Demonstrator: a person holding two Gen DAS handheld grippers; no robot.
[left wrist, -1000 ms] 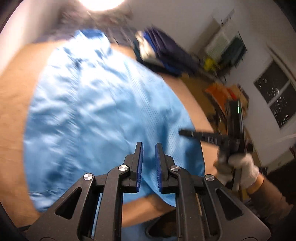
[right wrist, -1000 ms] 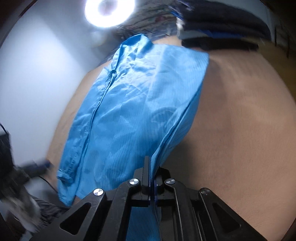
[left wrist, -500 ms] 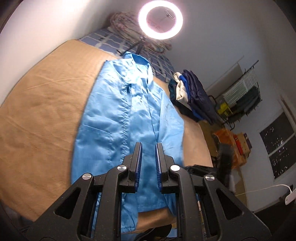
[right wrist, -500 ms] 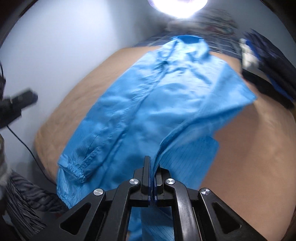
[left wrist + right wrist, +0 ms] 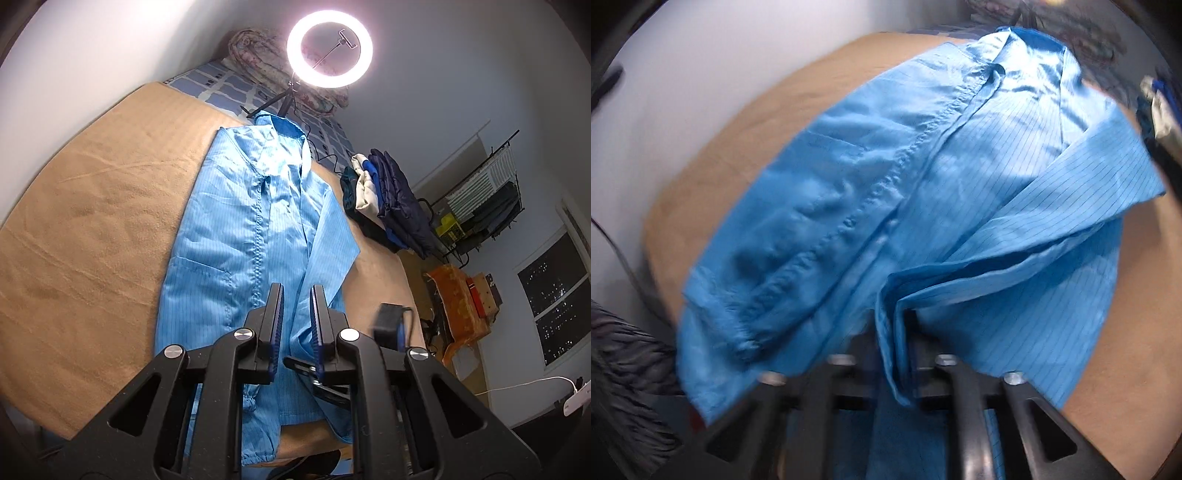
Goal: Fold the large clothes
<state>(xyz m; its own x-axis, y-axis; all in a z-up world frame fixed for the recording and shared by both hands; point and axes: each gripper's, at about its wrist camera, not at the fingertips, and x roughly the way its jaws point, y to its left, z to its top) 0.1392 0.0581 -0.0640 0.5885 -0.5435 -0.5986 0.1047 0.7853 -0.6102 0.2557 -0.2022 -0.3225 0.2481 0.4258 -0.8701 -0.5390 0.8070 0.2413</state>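
Observation:
A light blue striped coat (image 5: 236,236) lies front up on the tan cover (image 5: 92,221), collar at the far end. Its right side is folded over the middle. My left gripper (image 5: 297,291) hovers over the coat's lower part, its jaws a narrow gap apart with nothing between them. In the right wrist view the coat (image 5: 923,177) fills the picture, blurred. My right gripper (image 5: 897,321) is opening at the folded edge (image 5: 892,332). That edge still drapes between its jaws and hides the left finger, and the pads no longer press on it.
A ring light (image 5: 330,48) stands at the cover's far end before a rolled quilt (image 5: 258,48). Folded dark clothes (image 5: 388,199) are stacked at the right edge. Beyond are a drying rack (image 5: 491,195) and an orange box (image 5: 458,306). Striped fabric (image 5: 624,369) shows at lower left.
The right gripper carried the coat's side across over the middle, then its shut jaws parted. The left gripper drew back from close above the coat, gap unchanged.

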